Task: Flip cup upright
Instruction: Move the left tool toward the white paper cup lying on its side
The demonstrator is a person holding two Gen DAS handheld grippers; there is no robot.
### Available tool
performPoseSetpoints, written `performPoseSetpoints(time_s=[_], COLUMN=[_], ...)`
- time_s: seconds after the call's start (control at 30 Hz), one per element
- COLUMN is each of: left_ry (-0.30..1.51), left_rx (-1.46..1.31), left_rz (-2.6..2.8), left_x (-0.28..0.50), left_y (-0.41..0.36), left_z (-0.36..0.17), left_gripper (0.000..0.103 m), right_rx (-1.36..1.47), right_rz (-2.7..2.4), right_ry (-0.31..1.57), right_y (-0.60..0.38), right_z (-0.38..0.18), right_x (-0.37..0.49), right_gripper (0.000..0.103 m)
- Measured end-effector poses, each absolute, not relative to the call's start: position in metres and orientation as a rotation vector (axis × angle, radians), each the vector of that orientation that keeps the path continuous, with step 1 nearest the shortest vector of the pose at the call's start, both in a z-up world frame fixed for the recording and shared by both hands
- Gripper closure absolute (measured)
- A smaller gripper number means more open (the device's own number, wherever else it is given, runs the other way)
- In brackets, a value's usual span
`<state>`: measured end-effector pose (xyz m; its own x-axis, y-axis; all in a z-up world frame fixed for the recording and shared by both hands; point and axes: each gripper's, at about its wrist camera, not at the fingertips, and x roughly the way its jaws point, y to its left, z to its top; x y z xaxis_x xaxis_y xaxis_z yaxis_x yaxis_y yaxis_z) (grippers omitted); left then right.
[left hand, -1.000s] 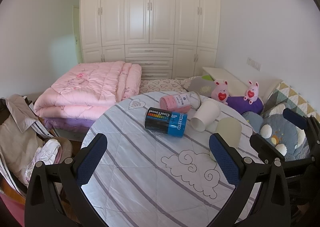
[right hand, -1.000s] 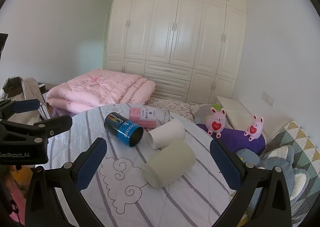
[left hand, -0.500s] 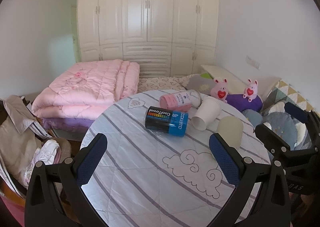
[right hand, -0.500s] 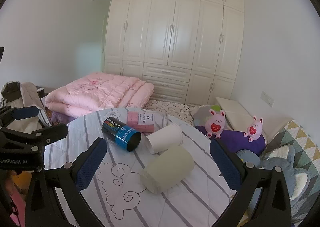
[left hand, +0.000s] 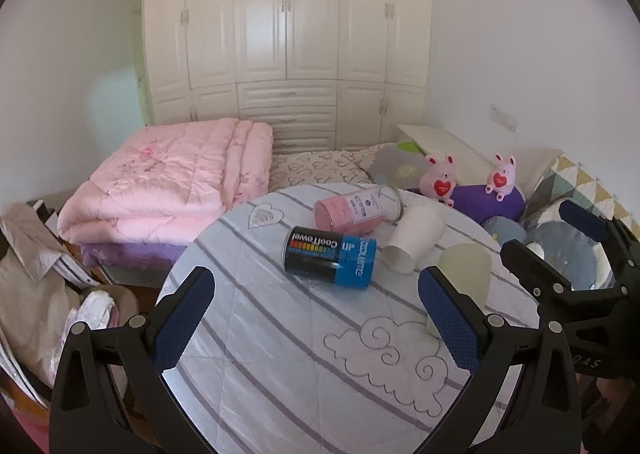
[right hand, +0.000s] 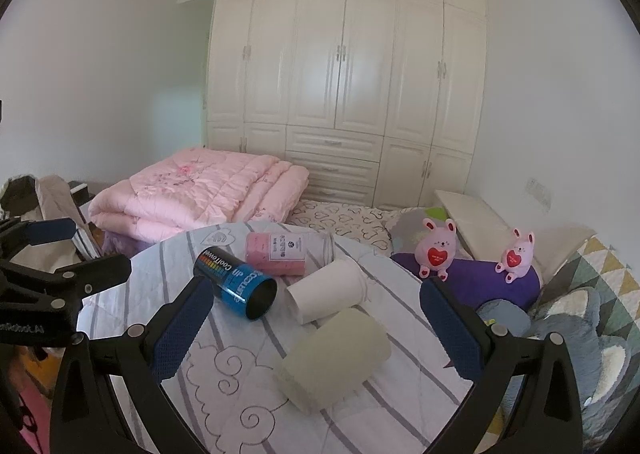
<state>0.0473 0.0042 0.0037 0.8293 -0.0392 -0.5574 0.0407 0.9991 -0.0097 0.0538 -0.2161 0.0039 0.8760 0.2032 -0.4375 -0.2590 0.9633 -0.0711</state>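
Note:
Several containers lie on their sides on a round striped table (left hand: 280, 354): a pale green cup (right hand: 336, 358), a white paper cup (right hand: 326, 290), a blue-and-black can (right hand: 236, 284) and a pink jar (right hand: 276, 252). In the left wrist view I see the green cup (left hand: 466, 270), the white cup (left hand: 416, 238), the can (left hand: 332, 256) and the jar (left hand: 348, 210). My right gripper (right hand: 316, 334) is open, with the green cup lying between and just beyond its fingers. My left gripper (left hand: 316, 318) is open and empty above the table's near part.
A bed with a folded pink quilt (left hand: 168, 186) lies behind the table. Two pink plush rabbits (right hand: 436, 248) sit on a purple cushion at the right. Clothes pile on a chair (left hand: 36, 294) at the left. White wardrobes fill the back wall.
Both views have shifted slightly: the right gripper has moved closer to the green cup, which now sits larger between its fingers. The left gripper has barely moved. The containers have not moved.

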Motion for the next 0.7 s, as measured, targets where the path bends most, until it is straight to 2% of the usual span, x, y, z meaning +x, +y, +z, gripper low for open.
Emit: performPoseSetpoints(time_s=[0.5,0.7], left_ry=[0.711,0.814], left_rx=[0.147,0.229], left_rz=[-0.197,-0.279], left_x=[0.131,0.179], left_y=[-0.052,-0.082], left_z=[-0.007,-0.022], left_gripper=[0.000,0.000], right_rx=[-0.082,-0.045], right_rz=[0.116,0.070], right_ry=[0.470,0.504], right_y=[-0.256,-0.277], right_z=[0.003,-0.006], right_x=[0.104,0.136], right_gripper=[0.000,0.000])
